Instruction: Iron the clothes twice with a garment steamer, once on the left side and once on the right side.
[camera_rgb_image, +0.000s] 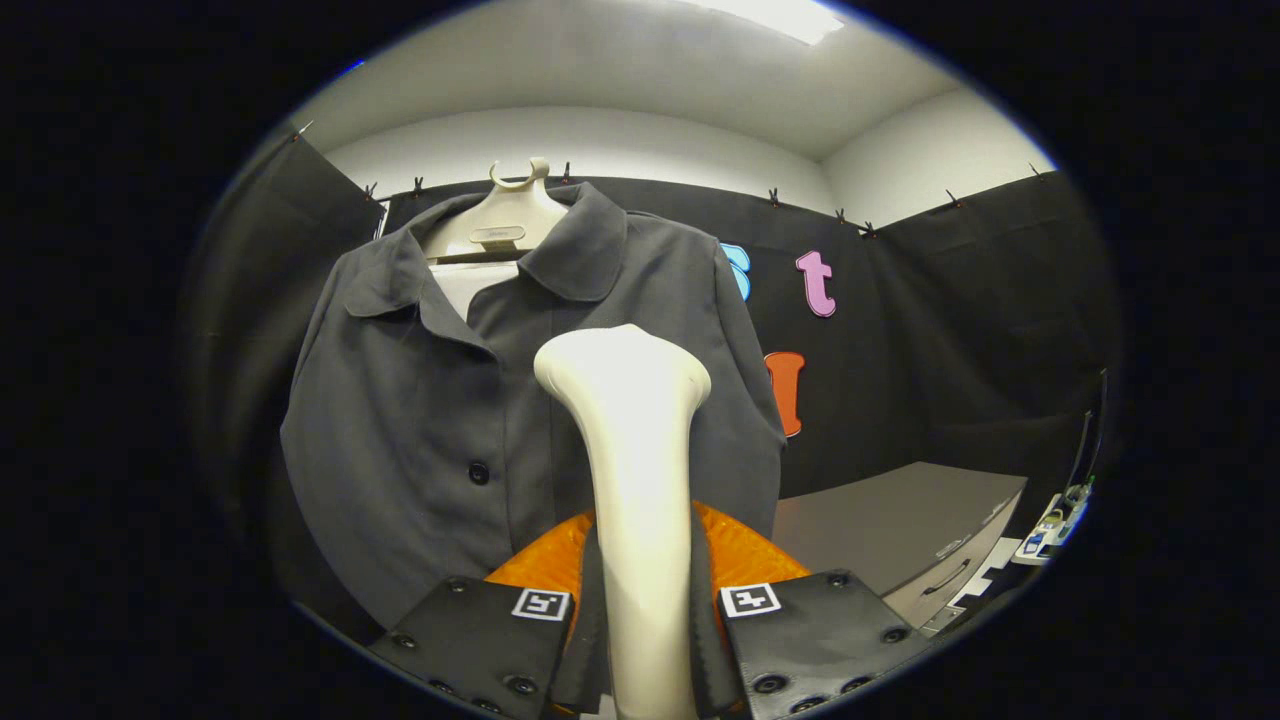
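Steamer (635, 470) sits upright between the two fingers (480, 640), long axis running straight away from the gripper (645, 645) toward the shirt (420, 420). Slim neck down at the fingers, wide flat head at the far end. Head points forward and up at the shirt front, landing about mid-chest, just right of the button placket; contact with the cloth can't be told from this angle. Gripper clenched on the steamer: both fingers press the neck from left and right, no gap showing at either side. Orange part (740, 555) shows behind the neck on both sides just beyond the fingers; whether it belongs to the steamer or the gripper is unclear. Shirt is dark grey, collared, hanging straight down on a pale hanger (500, 225), front facing the gripper. Placket runs vertical, so the steamer's axis lines up roughly with it. One dark button (479, 473) visible left of the steamer neck, lower chest level. Collar spread open, white inner panel (470, 285) seen under the hanger. Shirt's right-hand edge and sleeve hang just right of the steamer head. Black cloth wall (950, 330) behind the shirt, clipped along its top edge. Grey cabinet (900, 530) with a drawer handle stands low at the right, well apart from the shirt. Small items on a ledge past it, too small to tell. Ceiling light (780, 15) overhead.
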